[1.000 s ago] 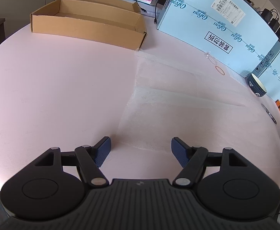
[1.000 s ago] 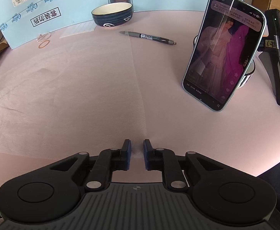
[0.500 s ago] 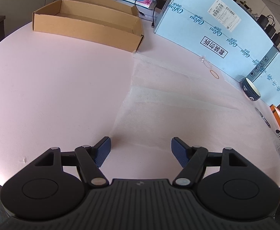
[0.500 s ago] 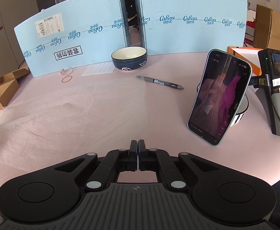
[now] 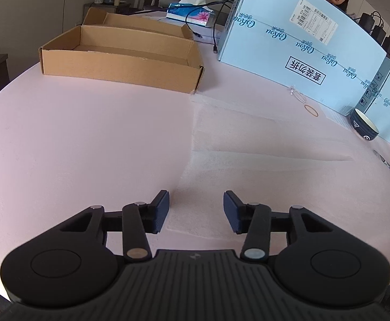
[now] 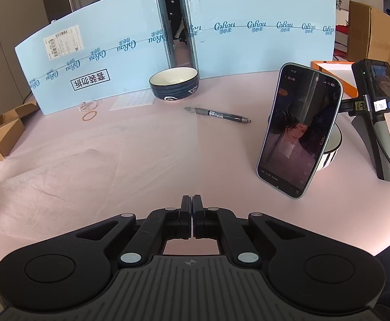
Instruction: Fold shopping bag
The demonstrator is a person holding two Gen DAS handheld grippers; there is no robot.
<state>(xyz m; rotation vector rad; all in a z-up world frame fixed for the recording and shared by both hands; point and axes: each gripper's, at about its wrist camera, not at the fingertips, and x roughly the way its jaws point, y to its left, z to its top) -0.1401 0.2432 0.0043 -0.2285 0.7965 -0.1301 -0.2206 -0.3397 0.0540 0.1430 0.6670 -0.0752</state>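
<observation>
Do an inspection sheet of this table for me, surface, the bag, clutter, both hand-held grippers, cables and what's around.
Surface: pink table, bare on its left side.
Job's things: thin translucent shopping bag lying flat, creased, not yet folded.
Clutter: cardboard tray, dark bowl, pen, rubber band, propped phone, handheld device on a stand.
Grippers: left hand-held gripper closing, pads apart over the bag's near edge; right hand-held gripper shut, whether on the bag is unclear.
Cables: black cable behind the tray; another beside the stand.
Surroundings: blue cartons standing behind, tissue box, a seated person behind the cartons.
</observation>
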